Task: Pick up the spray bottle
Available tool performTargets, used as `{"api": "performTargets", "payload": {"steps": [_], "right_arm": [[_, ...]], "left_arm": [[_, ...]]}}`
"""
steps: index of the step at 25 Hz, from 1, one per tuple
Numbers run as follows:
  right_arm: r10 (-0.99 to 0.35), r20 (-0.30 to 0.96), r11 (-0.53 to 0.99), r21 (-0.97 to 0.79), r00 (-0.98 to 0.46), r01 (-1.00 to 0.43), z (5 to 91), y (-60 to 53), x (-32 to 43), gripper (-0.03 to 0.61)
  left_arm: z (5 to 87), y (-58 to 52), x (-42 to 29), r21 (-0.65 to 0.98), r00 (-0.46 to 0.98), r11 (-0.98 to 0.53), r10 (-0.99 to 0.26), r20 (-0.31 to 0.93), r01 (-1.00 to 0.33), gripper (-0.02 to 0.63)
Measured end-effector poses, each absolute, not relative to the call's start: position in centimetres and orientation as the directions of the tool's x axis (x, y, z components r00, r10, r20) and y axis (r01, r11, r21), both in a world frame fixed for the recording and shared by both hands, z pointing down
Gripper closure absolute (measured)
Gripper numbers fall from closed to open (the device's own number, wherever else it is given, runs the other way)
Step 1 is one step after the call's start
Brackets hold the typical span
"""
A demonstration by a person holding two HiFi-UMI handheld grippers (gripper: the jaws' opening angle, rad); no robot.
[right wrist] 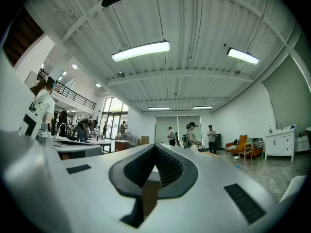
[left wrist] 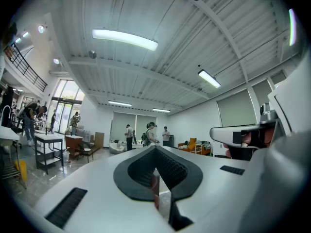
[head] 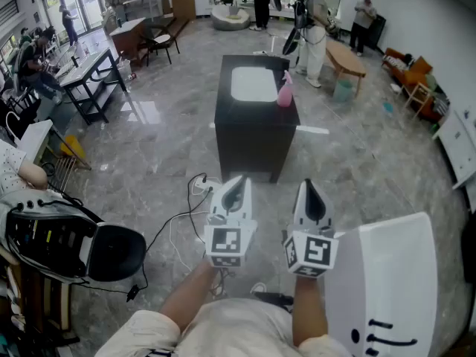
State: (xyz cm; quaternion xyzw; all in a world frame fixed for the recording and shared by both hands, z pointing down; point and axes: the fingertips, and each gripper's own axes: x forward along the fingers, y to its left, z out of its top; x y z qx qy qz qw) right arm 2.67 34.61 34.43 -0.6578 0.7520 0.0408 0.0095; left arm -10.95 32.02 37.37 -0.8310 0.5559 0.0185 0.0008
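Observation:
A pink spray bottle point(head: 285, 91) stands upright at the right edge of a black table point(head: 253, 136), beside a white tray point(head: 253, 84). The table is well ahead of me across the floor. My left gripper point(head: 236, 187) and right gripper point(head: 309, 190) are held side by side, level, pointing toward the table and far short of it. Both have their jaws together with nothing between them. In the left gripper view the left gripper point(left wrist: 155, 149) is shut, and the right gripper's body point(left wrist: 243, 135) shows beside it. In the right gripper view the right gripper point(right wrist: 155, 147) is shut too.
Grey marble floor lies between me and the table. White cables point(head: 186, 218) trail on the floor near my left gripper. A black office chair point(head: 111, 253) is at the lower left and a white panel point(head: 394, 274) at the lower right. People point(head: 316, 21) stand beyond the table near a wooden bench point(head: 346, 58).

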Motion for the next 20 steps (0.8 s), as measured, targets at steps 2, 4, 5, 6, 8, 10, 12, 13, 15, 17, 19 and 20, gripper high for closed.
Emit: {"api": "performTargets", "payload": {"steps": [2,4,5,6,8,10,12,13,15,17,19,20], "right_arm": [[-0.989,-0.068,0.13,0.048,-0.133,-0.99,34.4,34.6,2.8,0.575],[-0.989,-0.07,0.131,0.049,-0.134,-0.99,34.3,34.5,3.0,0.575],[-0.988,-0.072,0.132,0.05,-0.135,-0.99,34.2,34.3,3.2,0.575],[-0.988,-0.075,0.133,0.053,-0.137,-0.99,34.1,34.2,3.4,0.575],[-0.987,-0.08,0.137,0.057,-0.141,-0.989,33.9,34.0,3.8,0.575],[-0.986,-0.084,0.139,0.058,-0.143,-0.989,33.9,33.7,4.4,0.575],[-0.986,-0.094,0.133,0.052,-0.137,-0.99,33.9,33.5,5.3,0.575],[-0.986,-0.1,0.131,0.047,-0.135,-0.99,33.8,33.3,5.8,0.575],[-0.984,-0.108,0.14,0.046,-0.145,-0.989,33.8,32.8,6.7,0.574],[-0.981,-0.11,0.152,0.058,-0.158,-0.987,33.9,32.3,7.5,0.574],[-0.981,-0.104,0.156,0.059,-0.162,-0.986,34.0,32.0,8.6,0.574],[-0.981,-0.101,0.158,0.061,-0.164,-0.986,34.1,31.8,9.2,0.574]], "left_arm": [[37.2,32.1,-10.7,0.015,0.384,-0.384,-0.923,-0.031,-0.923,0.614],[37.1,31.9,-10.4,0.014,0.385,-0.386,-0.922,-0.033,-0.923,0.613],[37.1,31.8,-10.2,0.014,0.385,-0.385,-0.922,-0.036,-0.923,0.614],[37.0,31.7,-9.9,0.015,0.384,-0.384,-0.923,-0.038,-0.923,0.614],[36.8,31.4,-9.5,0.015,0.38,-0.381,-0.924,-0.044,-0.924,0.614],[36.5,31.2,-8.9,0.011,0.377,-0.378,-0.925,-0.049,-0.926,0.614],[36.5,30.9,-8.2,0.01,0.377,-0.378,-0.925,-0.053,-0.926,0.614],[36.4,30.7,-7.7,0.011,0.378,-0.379,-0.924,-0.056,-0.925,0.614],[36.4,30.2,-6.8,0.013,0.378,-0.379,-0.924,-0.059,-0.925,0.614],[36.5,29.7,-5.8,0.013,0.376,-0.377,-0.925,-0.058,-0.926,0.614],[36.5,29.3,-4.7,0.011,0.371,-0.373,-0.927,-0.059,-0.928,0.613],[36.5,29.2,-4.2,0.009,0.368,-0.369,-0.928,-0.059,-0.929,0.614]]}}
